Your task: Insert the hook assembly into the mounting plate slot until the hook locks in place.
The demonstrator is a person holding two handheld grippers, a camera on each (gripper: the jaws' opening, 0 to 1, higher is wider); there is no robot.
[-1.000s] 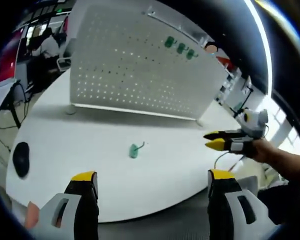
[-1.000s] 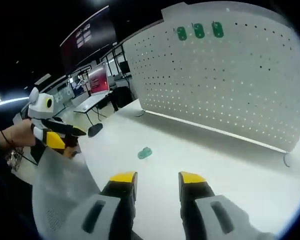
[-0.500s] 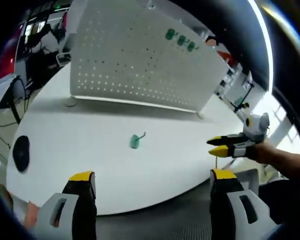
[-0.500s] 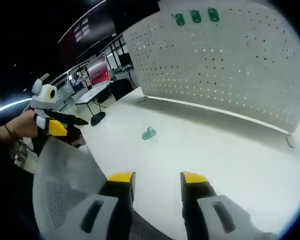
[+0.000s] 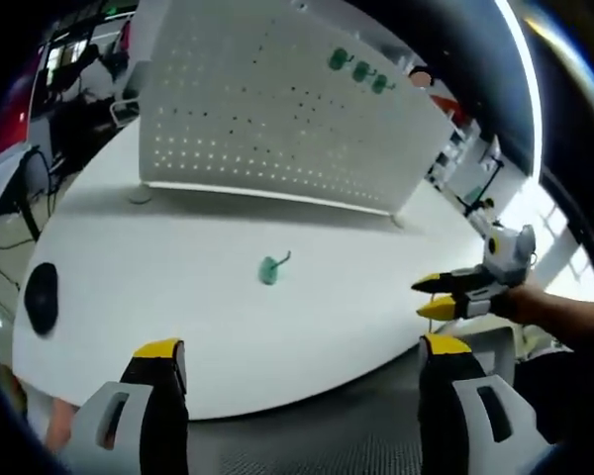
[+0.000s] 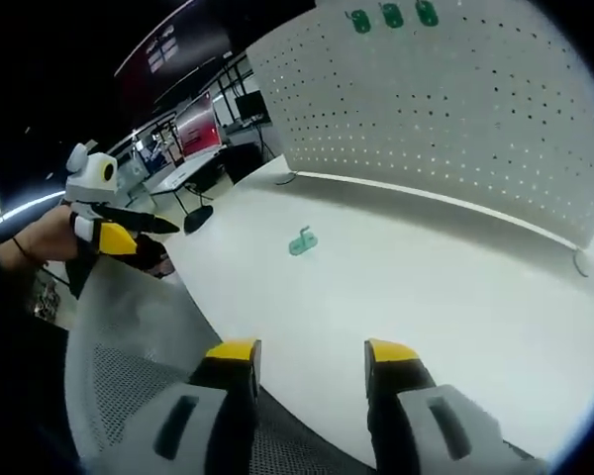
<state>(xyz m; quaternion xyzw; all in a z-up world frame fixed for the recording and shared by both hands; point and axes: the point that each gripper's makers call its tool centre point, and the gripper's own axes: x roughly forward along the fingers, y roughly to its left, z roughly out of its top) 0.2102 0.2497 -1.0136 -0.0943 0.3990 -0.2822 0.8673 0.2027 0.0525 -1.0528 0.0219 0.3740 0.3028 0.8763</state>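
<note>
No text, label, brand, number or sign can be read in either view. The white pegboard (image 5: 277,109) carries only rows of holes and no print. In the right gripper view, the red-lit screens (image 6: 193,124) in the room to the left of the pegboard (image 6: 445,99) are too small and blurred for any lettering to be made out.

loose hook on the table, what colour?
Green, matching the three on the pegboard. The hook shows best in the right gripper view.
</note>
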